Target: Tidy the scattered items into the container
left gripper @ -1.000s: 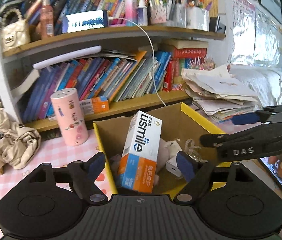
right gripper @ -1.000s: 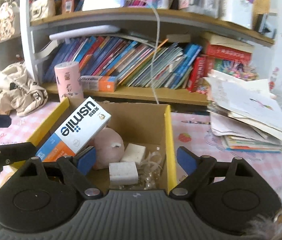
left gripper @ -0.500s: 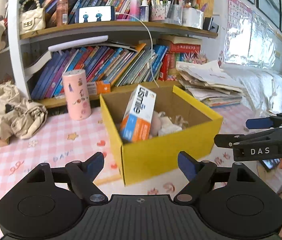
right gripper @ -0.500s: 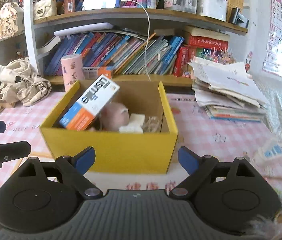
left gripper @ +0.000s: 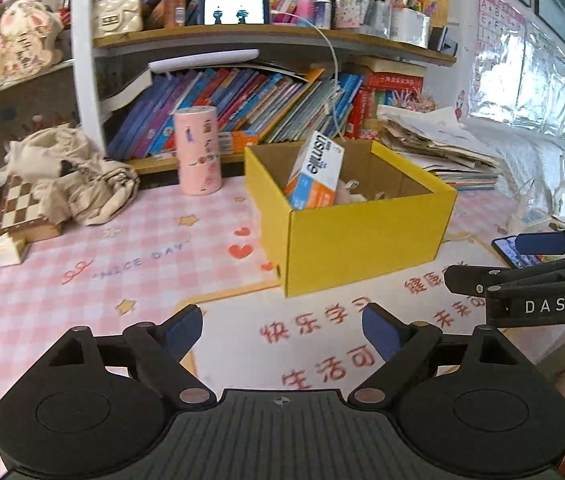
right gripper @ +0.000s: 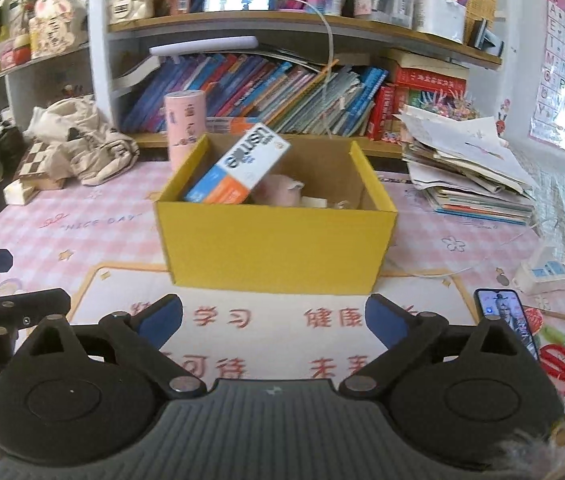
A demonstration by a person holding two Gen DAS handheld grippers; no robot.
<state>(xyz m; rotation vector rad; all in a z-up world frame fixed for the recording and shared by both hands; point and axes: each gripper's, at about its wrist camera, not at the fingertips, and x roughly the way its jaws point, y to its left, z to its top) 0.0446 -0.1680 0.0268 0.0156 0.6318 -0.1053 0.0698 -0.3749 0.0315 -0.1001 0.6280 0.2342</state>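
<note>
On the left we see our left tool (left gripper: 281, 330), jaws just spread wide, nothing between them. The yellow box (right gripper: 274, 240) stands mid-surface, a toothpaste carton (right gripper: 238, 172) leaning inside. Our right tool (right gripper: 273, 316) likewise has just opened wide, holding nothing.

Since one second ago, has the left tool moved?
Yes. The left tool has backed away from the yellow box: earlier its tips framed the box's inside; now the whole box sits beyond them, with bare mat between.

Yellow box (right gripper: 274, 248); pink checked tablecloth (left gripper: 82, 264); pink tumbler (left gripper: 198, 150); blue claw pads (right gripper: 162, 314).
</note>
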